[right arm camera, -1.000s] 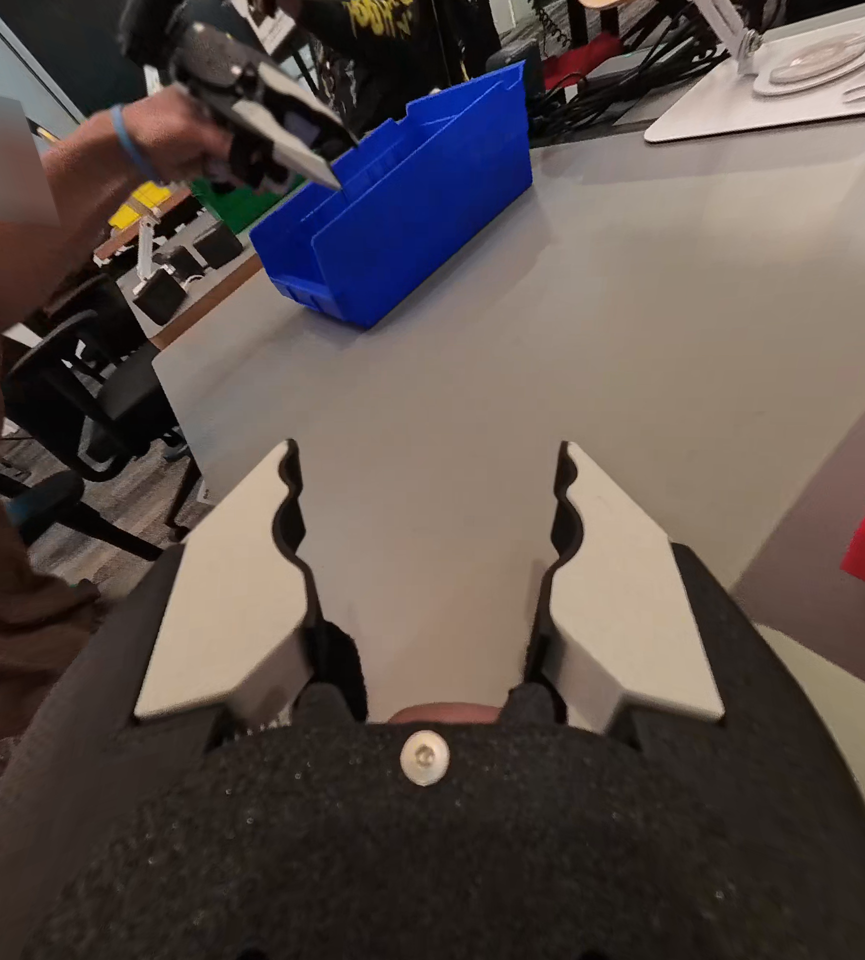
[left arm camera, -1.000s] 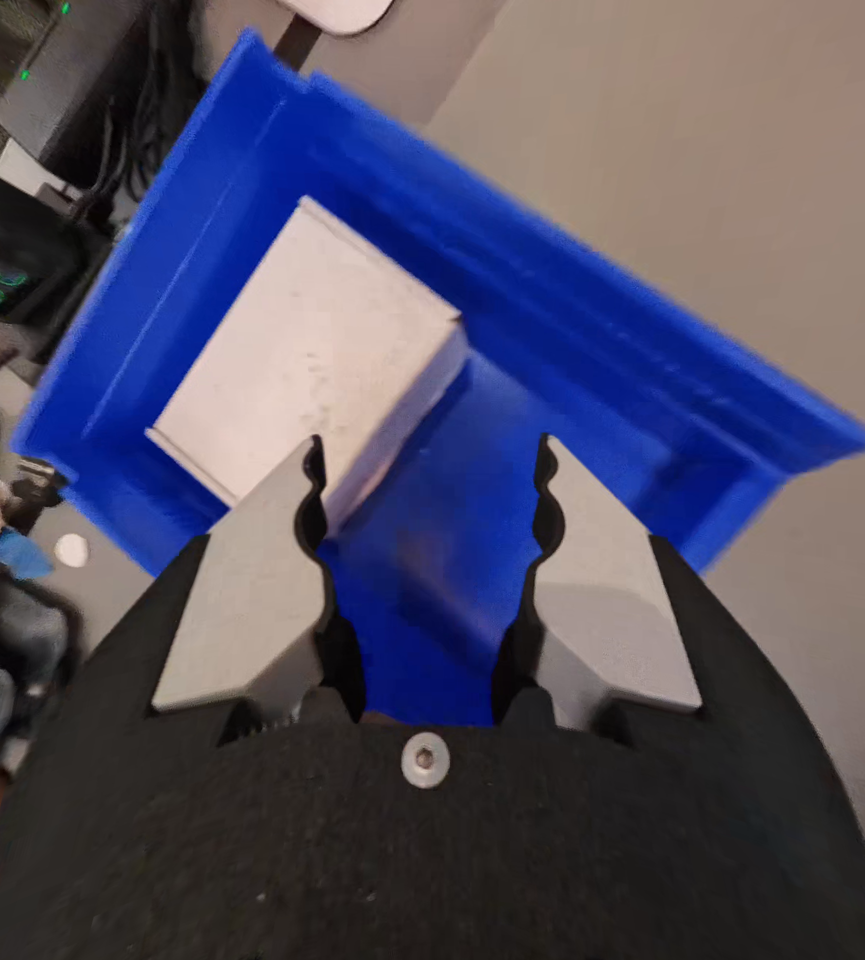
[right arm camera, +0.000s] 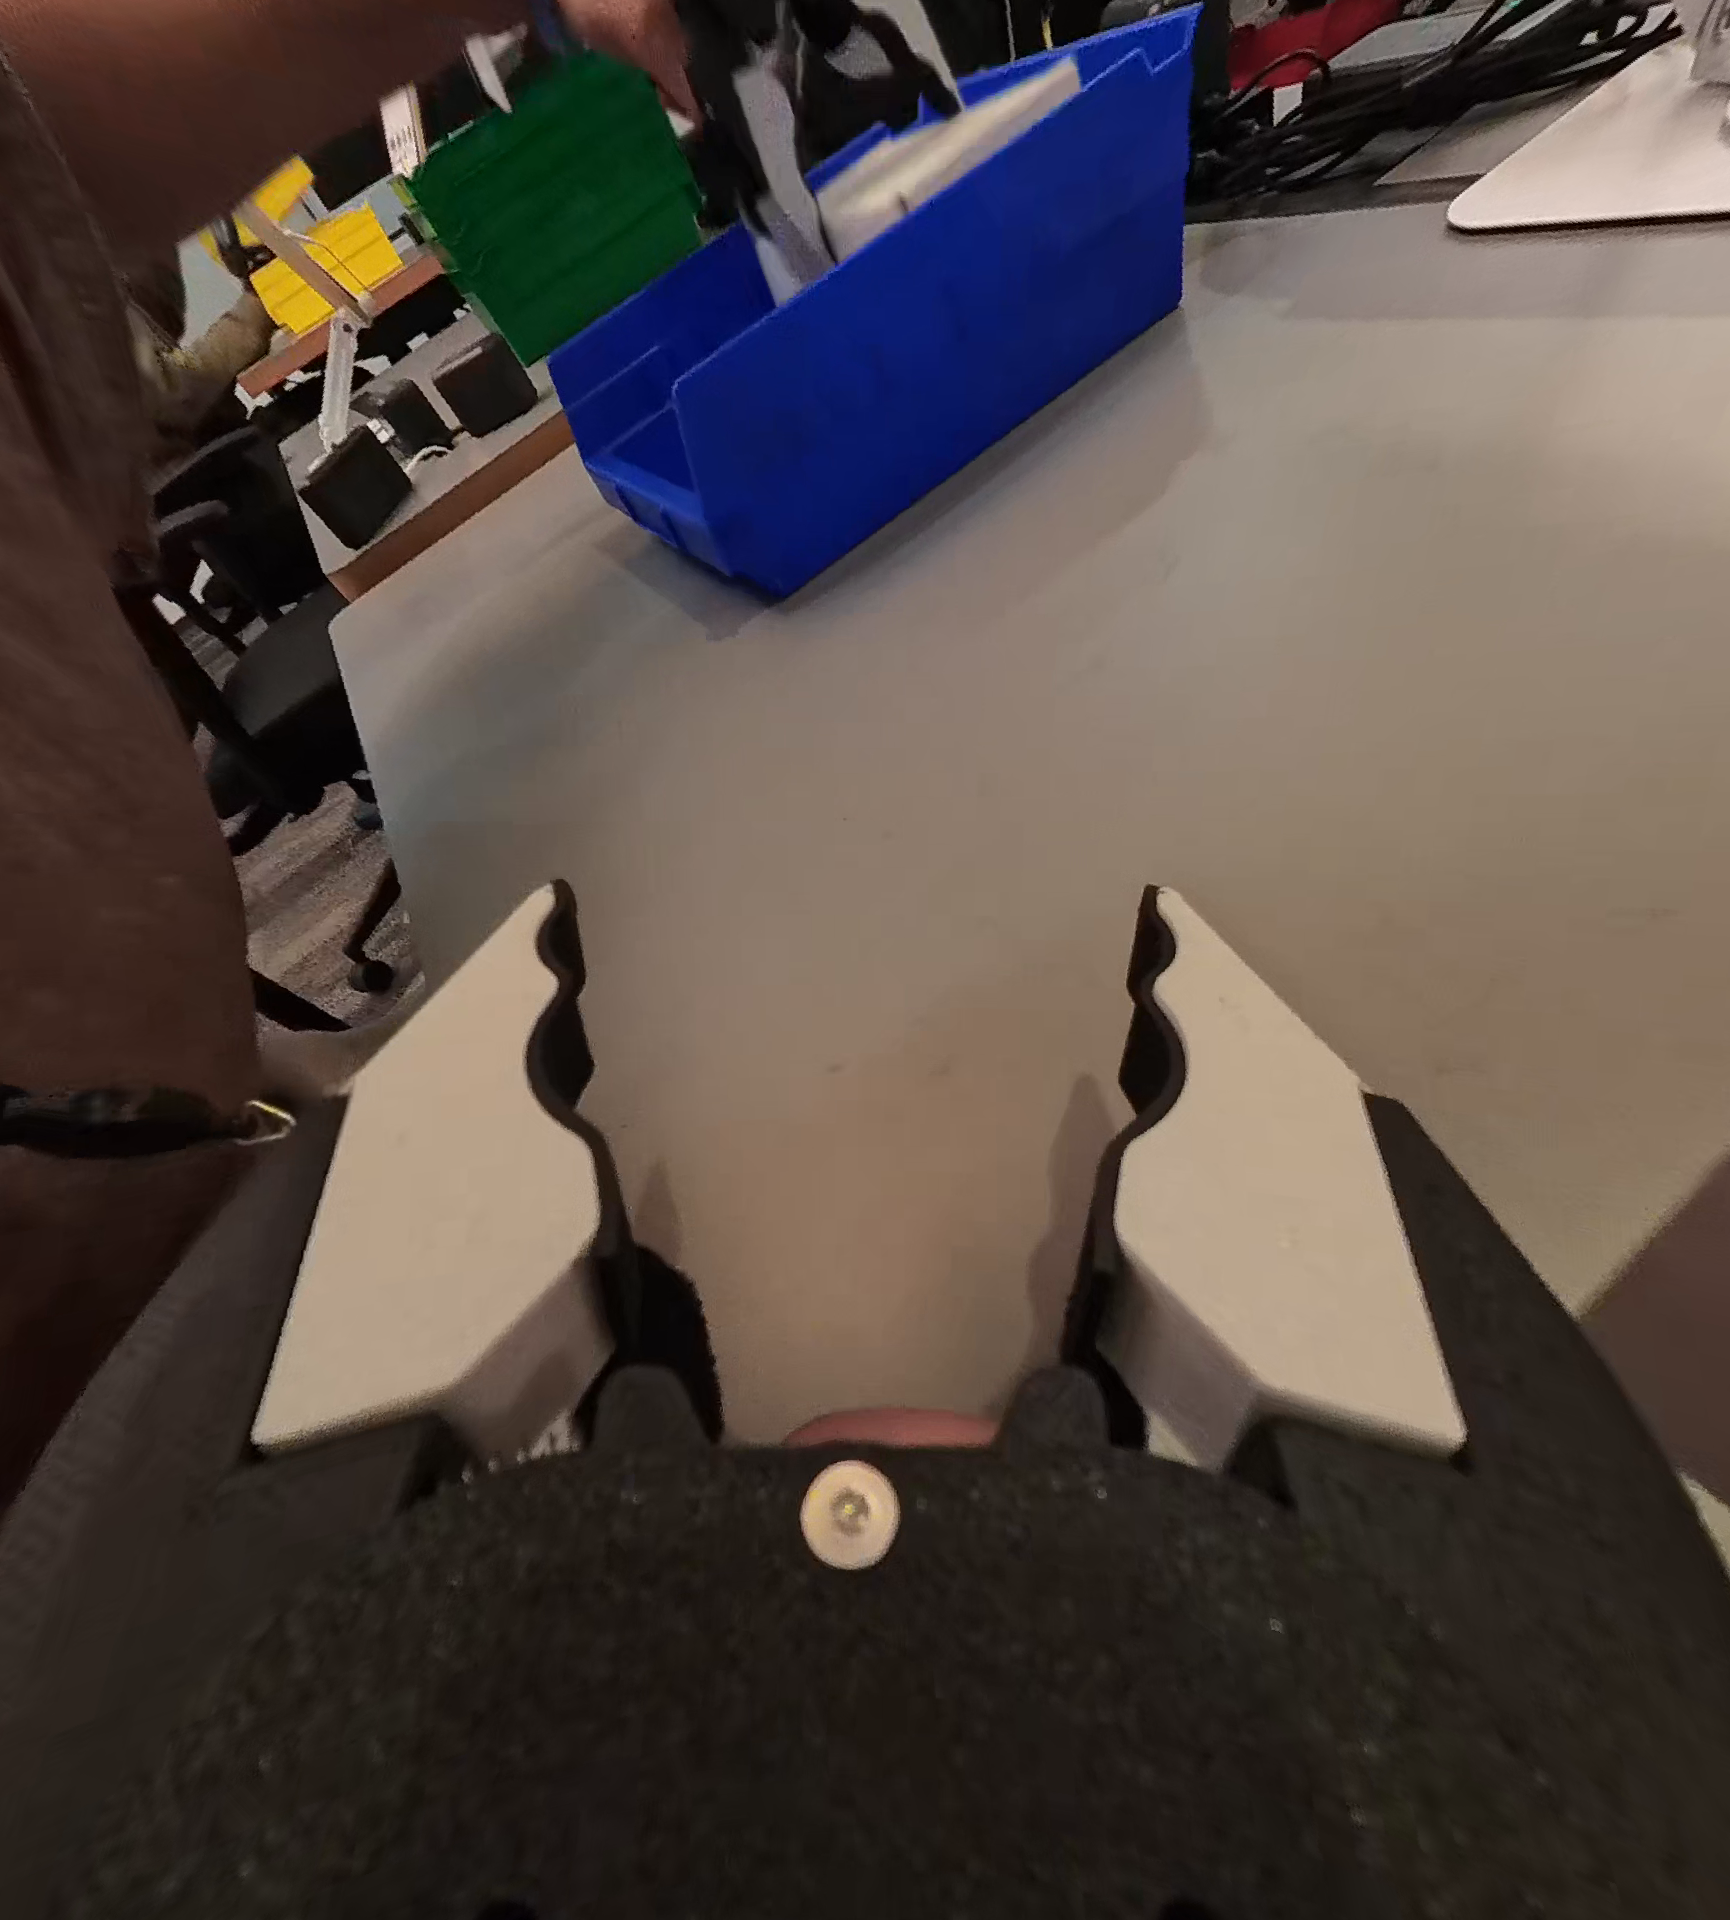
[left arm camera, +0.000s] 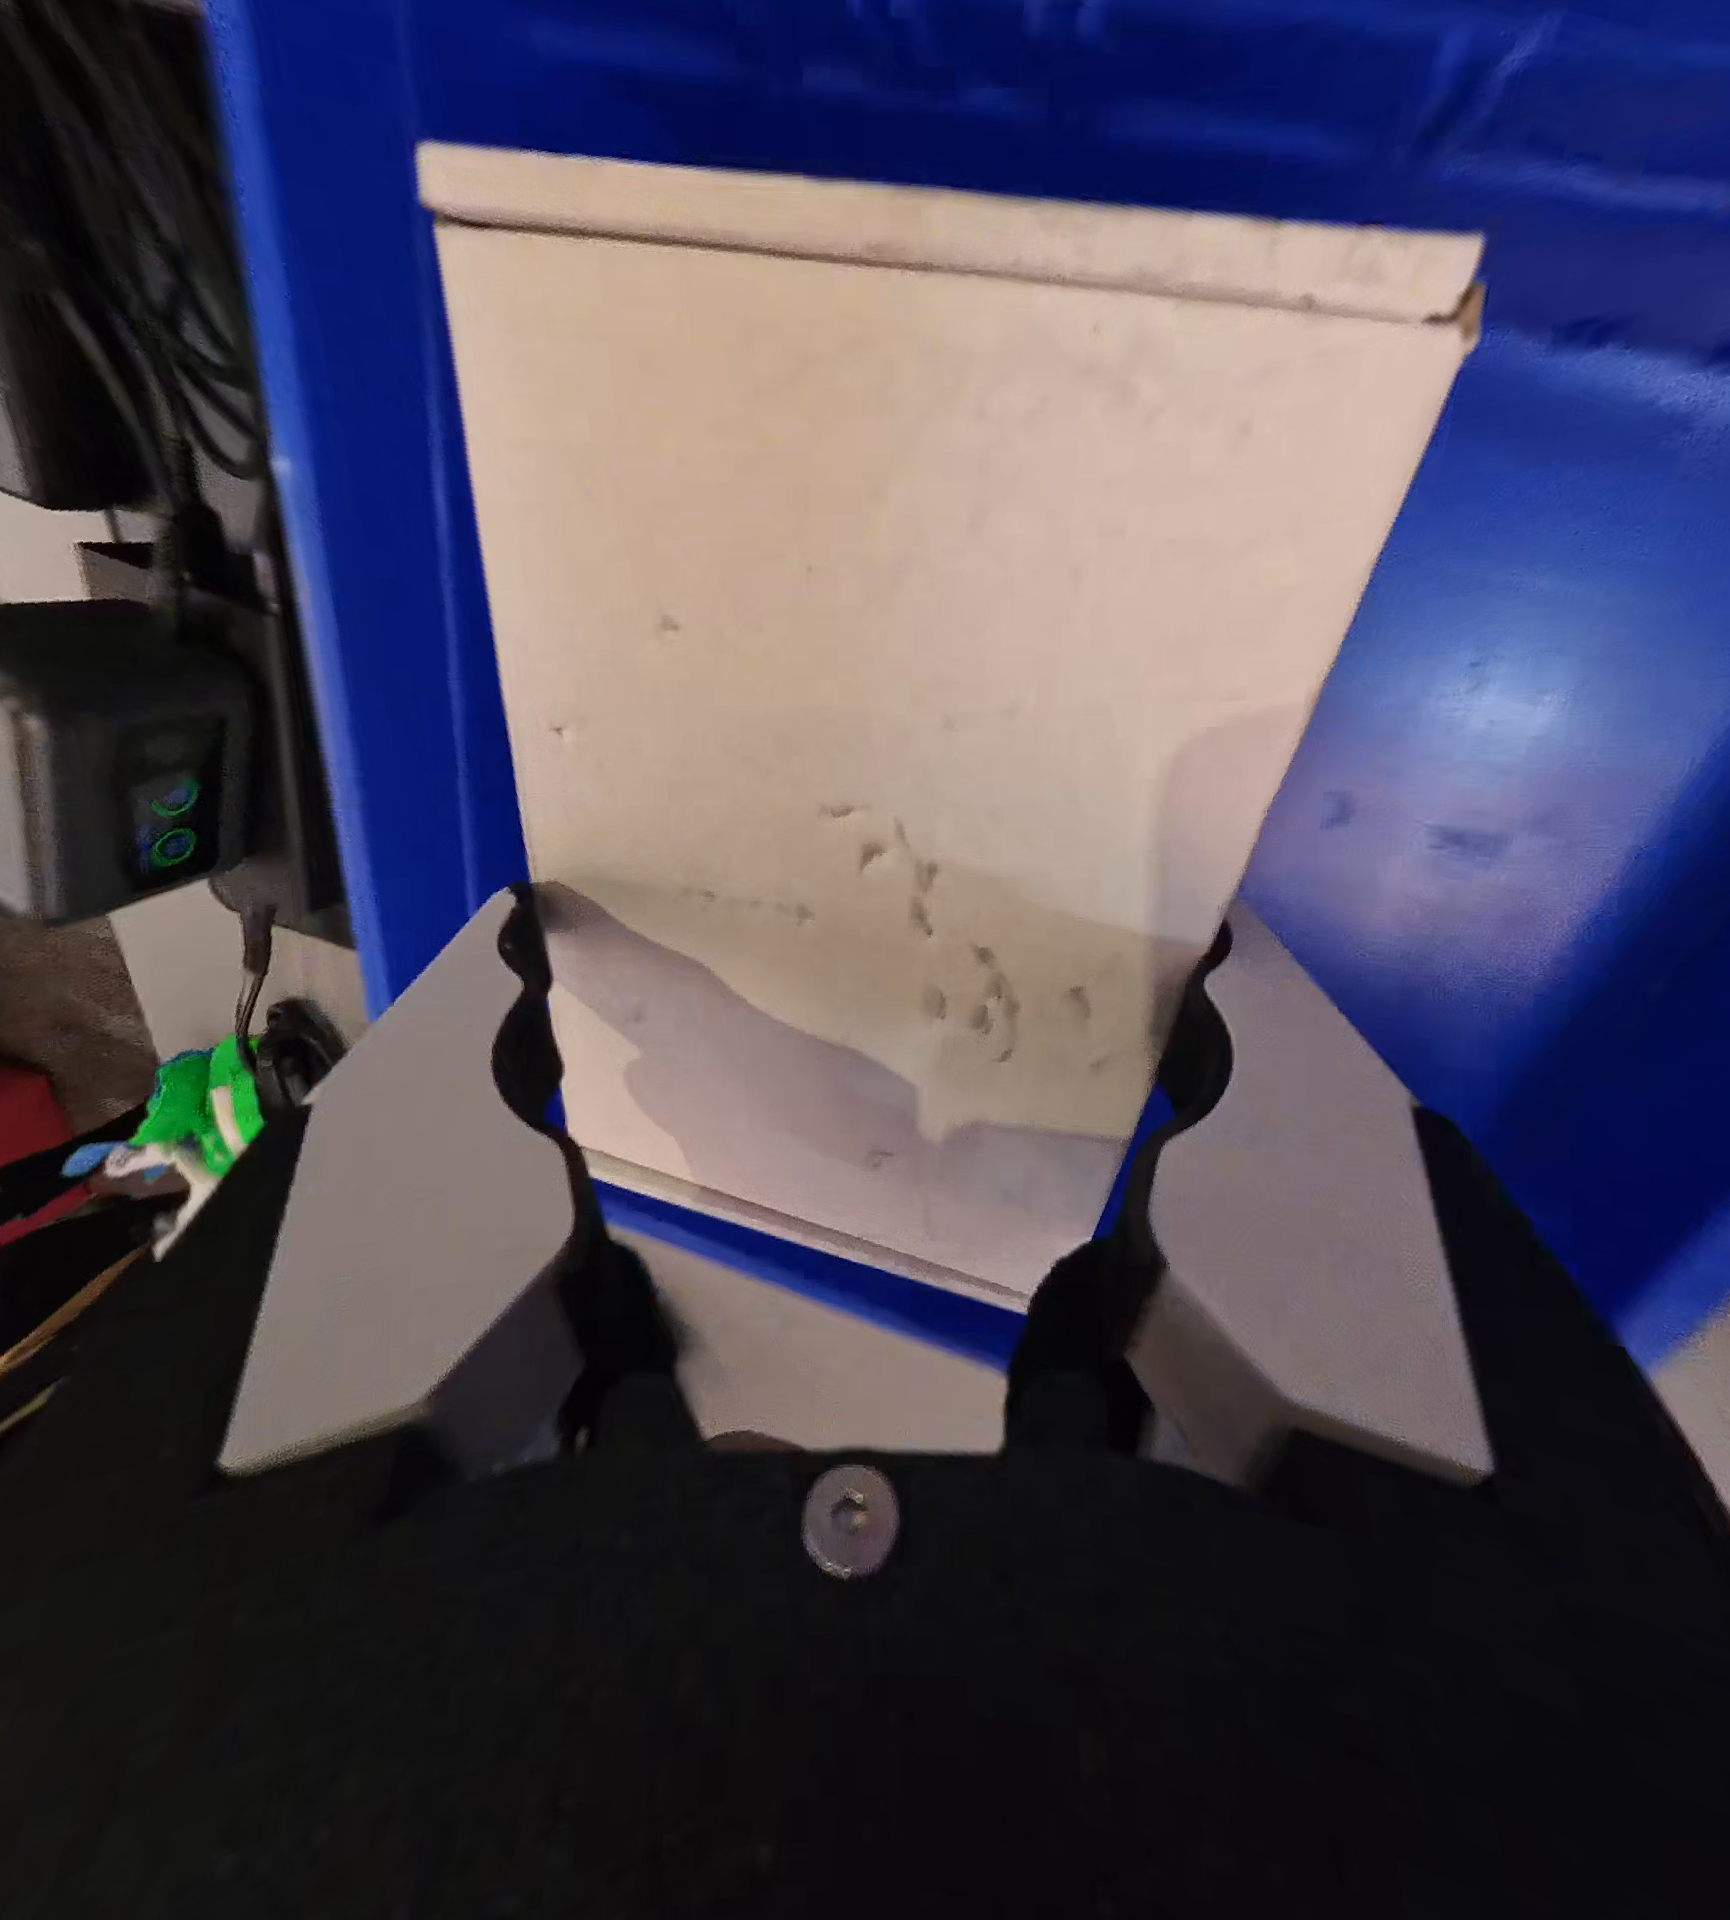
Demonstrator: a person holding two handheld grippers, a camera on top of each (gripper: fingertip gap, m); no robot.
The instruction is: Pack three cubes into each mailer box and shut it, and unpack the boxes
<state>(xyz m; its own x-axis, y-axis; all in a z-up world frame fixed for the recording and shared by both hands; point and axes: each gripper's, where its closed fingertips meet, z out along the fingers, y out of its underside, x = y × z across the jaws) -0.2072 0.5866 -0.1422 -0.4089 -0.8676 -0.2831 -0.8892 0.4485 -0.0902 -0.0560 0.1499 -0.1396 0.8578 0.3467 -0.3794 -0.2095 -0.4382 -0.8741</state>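
The left gripper [left arm camera: 866, 935] points steeply downward, its two grey fingers [left arm camera: 404, 1174] spread wide with their tips either side of what lies below; whether they touch it I cannot tell. From the right wrist view it appears far off and blurred, held by a hand [right arm camera: 632, 42] on an outstretched arm. The right gripper [right arm camera: 856, 904] sits low and level, jaws parted wide with nothing between them, apart from the other.

mailer box [left arm camera: 902, 644] | white cardboard, closed, top has small dents | lies inside blue bin [left arm camera: 1567, 727] | its near end sits between the two spread fingers of left gripper [left arm camera: 866, 925]
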